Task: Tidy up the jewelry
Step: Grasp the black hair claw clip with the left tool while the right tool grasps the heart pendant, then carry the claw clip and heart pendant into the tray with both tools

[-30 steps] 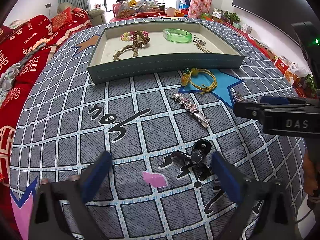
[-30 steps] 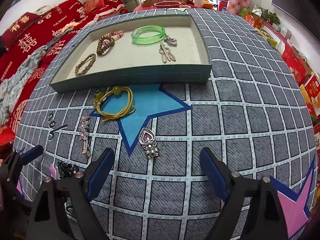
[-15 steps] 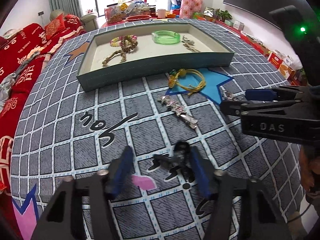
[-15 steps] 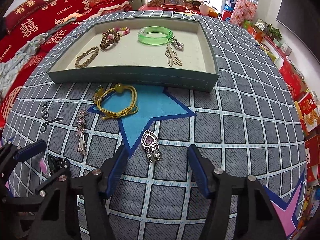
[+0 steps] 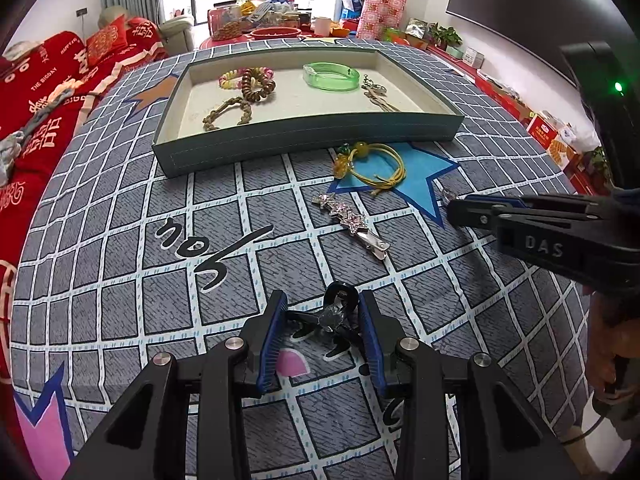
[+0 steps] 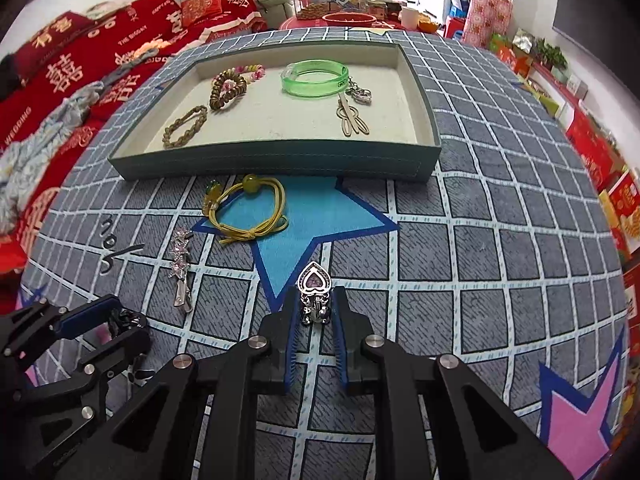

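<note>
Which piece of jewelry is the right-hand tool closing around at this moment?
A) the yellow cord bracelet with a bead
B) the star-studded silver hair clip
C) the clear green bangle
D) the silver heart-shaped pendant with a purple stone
D: in the right wrist view the right-hand tool has its blue pads on both sides of the silver heart-shaped pendant with a purple stone, on the grey checked cloth.

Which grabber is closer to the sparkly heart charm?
Right. The right gripper has its fingers around the heart charm; the left gripper is off to its left, at the black hair claw.
</note>
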